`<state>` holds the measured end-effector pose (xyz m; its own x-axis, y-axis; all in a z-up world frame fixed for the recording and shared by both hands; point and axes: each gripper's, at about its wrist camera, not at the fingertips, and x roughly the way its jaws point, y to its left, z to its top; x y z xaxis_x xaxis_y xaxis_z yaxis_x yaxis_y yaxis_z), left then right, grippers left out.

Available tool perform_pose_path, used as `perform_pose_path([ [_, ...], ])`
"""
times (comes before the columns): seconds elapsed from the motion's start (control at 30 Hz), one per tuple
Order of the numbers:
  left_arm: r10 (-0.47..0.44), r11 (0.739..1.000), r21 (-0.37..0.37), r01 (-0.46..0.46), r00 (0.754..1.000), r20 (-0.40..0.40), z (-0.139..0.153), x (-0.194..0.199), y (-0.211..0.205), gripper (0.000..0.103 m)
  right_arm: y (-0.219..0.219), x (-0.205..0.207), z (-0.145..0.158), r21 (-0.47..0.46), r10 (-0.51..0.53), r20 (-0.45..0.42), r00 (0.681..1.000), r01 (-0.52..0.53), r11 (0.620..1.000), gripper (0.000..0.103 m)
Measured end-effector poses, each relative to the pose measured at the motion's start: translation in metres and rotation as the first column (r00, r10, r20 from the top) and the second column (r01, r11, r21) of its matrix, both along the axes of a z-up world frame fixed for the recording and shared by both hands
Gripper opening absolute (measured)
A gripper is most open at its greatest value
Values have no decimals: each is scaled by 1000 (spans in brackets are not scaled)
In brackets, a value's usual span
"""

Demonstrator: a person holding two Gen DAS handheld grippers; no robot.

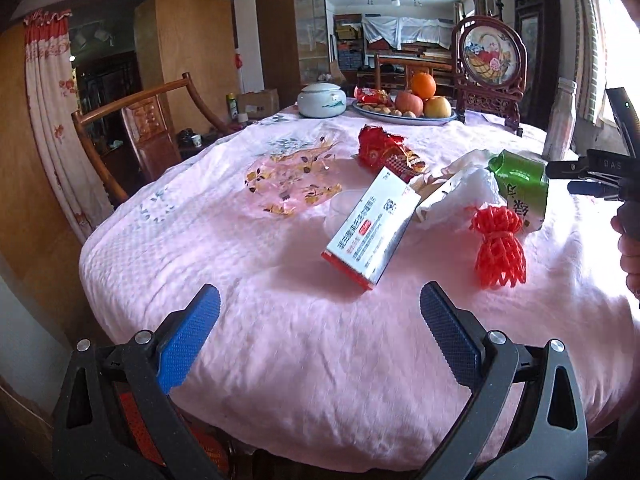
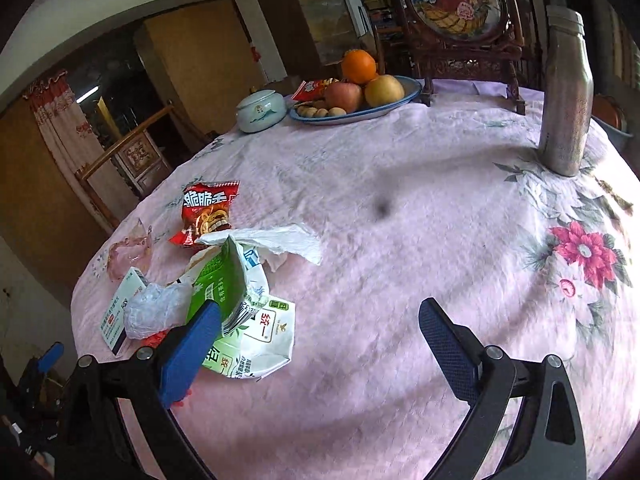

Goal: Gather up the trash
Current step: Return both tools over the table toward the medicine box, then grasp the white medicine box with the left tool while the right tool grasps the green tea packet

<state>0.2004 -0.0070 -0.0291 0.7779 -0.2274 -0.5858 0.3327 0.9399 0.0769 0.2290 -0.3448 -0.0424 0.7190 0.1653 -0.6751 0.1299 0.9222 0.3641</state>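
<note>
The trash lies in a loose heap on the pink tablecloth (image 1: 280, 340), toward the table's left-centre as the right wrist camera sees it. In that view a green drink carton (image 2: 224, 288), crumpled and torn open, sits at about eight o'clock, touching the left finger of the right gripper (image 2: 320, 340). Draped over the carton's top is a white tissue (image 2: 280, 240). Just beyond it, at ten o'clock, lies a red snack bag (image 2: 208, 212). To the carton's left sit a crumpled clear plastic wad (image 2: 152, 312) and a white medicine box (image 2: 120, 312) (partly hidden behind the wad).

From the left wrist camera the same heap sits at one o'clock: the medicine box (image 1: 372, 228) tilted up nearest, a red foam net (image 1: 498, 248) just right of it, the carton (image 1: 520, 188) and tissue (image 1: 472, 184) behind, the snack bag (image 1: 384, 152) further back.

The left gripper (image 1: 320, 332) is spread wide over bare cloth, holding nothing. The right gripper is likewise released, jaws well apart, nothing between them.

Further out, at twelve o'clock in both views, stand a fruit plate (image 2: 404, 100), a lidded white pot (image 2: 260, 112) beside it, and a framed embroidery screen (image 2: 456, 0). A metal bottle (image 2: 566, 96) stands upright at two o'clock in the right view.
</note>
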Motion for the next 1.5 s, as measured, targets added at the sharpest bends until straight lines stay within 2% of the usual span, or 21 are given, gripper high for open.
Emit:
perform_pose_path([
  [0.23,-55,998,30,56,998,-23,-3,35,-29,96,4,4,-6,53,36,-25,999,-35,998,97],
  [0.5,-106,990,81,112,992,-69,-16,58,-51,96,9,-1,1,25,53,3,999,-54,998,97],
  [0.67,-128,989,57,135,986,-102,-17,63,-55,96,14,1,-1,14,77,-9,997,-77,997,97],
  [0.8,-136,988,43,145,976,-169,-21,73,-56,96,13,2,-3,21,74,-13,997,-74,997,97],
  [0.9,-139,989,23,146,972,-189,-22,76,-55,95,11,2,-3,26,69,-15,997,-69,997,97],
  [1.0,-133,990,20,139,973,-187,-24,74,-53,80,11,2,-3,23,72,-15,997,-71,997,97],
  [1.07,-148,988,15,154,968,-202,-26,73,-53,61,11,1,-3,23,72,-15,997,-71,997,97],
  [1.17,-153,987,19,160,966,-209,-29,67,-51,54,11,1,-3,28,70,-15,997,-69,997,97],
  [1.4,-153,988,-26,151,967,-203,-22,50,-37,55,12,0,-3,36,72,-14,997,-72,997,97],
  [1.47,-141,990,-31,138,970,-199,-21,52,-37,67,13,-1,-3,35,75,-13,997,-75,997,97],
  [1.5,-128,992,-23,126,974,-187,-20,53,-37,69,13,-1,-2,32,75,-11,997,-75,997,97],
])
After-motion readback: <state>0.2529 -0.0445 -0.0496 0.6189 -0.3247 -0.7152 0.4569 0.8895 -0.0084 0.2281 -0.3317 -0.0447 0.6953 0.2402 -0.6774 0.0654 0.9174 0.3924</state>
